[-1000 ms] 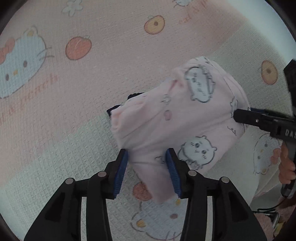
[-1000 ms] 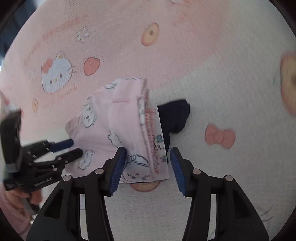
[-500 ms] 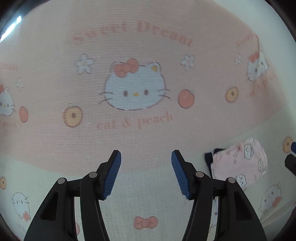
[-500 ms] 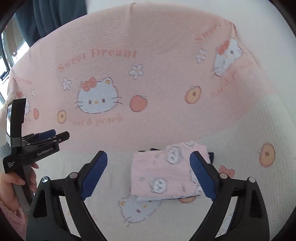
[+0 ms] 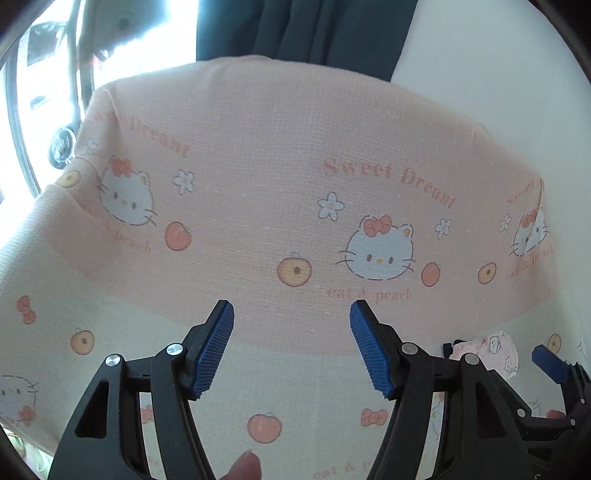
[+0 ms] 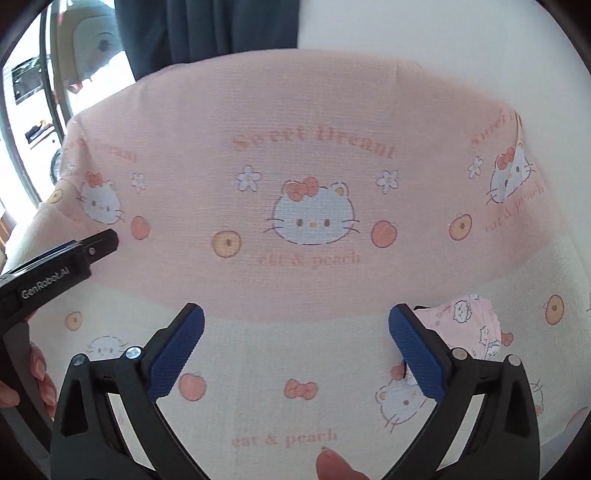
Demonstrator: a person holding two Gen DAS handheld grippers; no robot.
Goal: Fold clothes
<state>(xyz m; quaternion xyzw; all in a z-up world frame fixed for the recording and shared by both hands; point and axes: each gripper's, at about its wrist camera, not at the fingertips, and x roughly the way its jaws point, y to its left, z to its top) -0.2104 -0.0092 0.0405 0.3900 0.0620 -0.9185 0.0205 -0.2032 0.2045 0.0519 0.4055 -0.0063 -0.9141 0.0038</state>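
Bedspread (image 5: pixel 258 192): woven cloth, waffle-textured, matt, pink band over cream, printed cats and peaches
Folded garment (image 6: pixel 465 325), lower right: soft pink cloth, smooth, matt, cartoon print
Left gripper (image 5: pixel 291 347): matt black plastic arms, blue ribbed pads (image 5: pixel 214 350), shiny metal rivets
Right gripper (image 6: pixel 295 350): same finish
Curtain (image 5: pixel 303 33), top: dark matt cloth

A pink-and-cream woven bedsheet (image 6: pixel 295 110) carries white cats, orange peaches and red bows; the folded pink cotton garment (image 6: pixel 465 325) shows small white bears.
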